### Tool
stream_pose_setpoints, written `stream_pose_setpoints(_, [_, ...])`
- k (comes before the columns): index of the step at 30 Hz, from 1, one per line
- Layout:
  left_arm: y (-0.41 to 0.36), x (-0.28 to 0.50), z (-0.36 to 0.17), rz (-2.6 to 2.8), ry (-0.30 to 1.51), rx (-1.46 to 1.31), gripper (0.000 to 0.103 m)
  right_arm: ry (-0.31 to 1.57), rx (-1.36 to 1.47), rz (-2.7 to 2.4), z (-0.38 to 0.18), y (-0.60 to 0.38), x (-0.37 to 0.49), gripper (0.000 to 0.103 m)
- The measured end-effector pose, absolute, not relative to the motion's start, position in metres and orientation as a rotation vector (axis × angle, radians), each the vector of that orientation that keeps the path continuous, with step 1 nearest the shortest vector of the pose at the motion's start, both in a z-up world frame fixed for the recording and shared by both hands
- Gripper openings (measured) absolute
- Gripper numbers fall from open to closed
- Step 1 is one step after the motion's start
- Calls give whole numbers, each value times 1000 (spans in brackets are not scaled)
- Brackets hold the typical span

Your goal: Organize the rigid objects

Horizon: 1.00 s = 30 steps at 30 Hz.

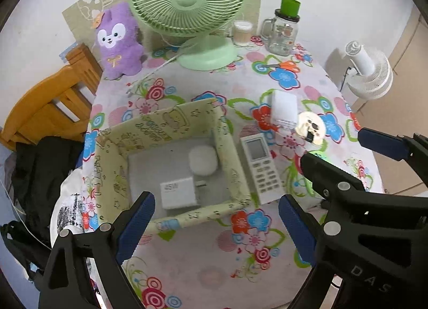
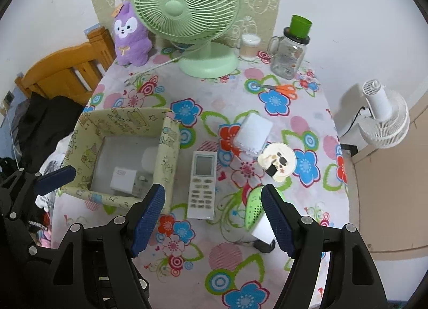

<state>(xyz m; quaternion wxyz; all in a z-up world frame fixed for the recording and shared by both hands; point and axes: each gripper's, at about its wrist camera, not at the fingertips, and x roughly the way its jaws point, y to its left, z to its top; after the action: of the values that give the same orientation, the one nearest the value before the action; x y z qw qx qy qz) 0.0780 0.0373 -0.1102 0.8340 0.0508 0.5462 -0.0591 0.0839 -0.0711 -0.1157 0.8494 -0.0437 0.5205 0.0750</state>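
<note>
A pale yellow patterned box (image 1: pixel 219 132) (image 2: pixel 167 148) stands on the floral table. Inside lie a white charger (image 1: pixel 178 192) (image 2: pixel 122 177) and a white rounded case (image 1: pixel 202 160) (image 2: pixel 149 157). A white remote (image 1: pixel 263 167) (image 2: pixel 202 180) lies just right of the box. A white square box (image 1: pixel 284 107) (image 2: pixel 254 132), a round badge (image 1: pixel 311 127) (image 2: pixel 278 160) and a green perforated object (image 2: pixel 254 206) lie further right. My left gripper (image 1: pixel 216 226) is open and empty above the box's near edge. My right gripper (image 2: pixel 214 218) is open and empty, near the remote.
A green desk fan (image 1: pixel 188 4) (image 2: pixel 184 9), a purple plush (image 1: pixel 119 38) (image 2: pixel 131 36), a glass jar with green cup (image 1: pixel 283 32) (image 2: pixel 290 52), a small container (image 1: pixel 242 32) and orange scissors (image 1: pixel 283 65) (image 2: pixel 283 89) stand at the back. A wooden chair (image 1: pixel 50 103) is left; a white fan (image 2: pixel 382 116) right.
</note>
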Motion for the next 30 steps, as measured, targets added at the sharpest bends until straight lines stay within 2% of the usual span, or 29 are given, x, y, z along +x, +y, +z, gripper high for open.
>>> stream_pose_setpoints(18, [-8,76,-93,-228,1123,99,95,1040,32,86,-94,-140,67,77])
stream_pose_setpoints(30, [-39,74,-108,-290,1143,70,95,1043,39,85,-103,-179,60,77])
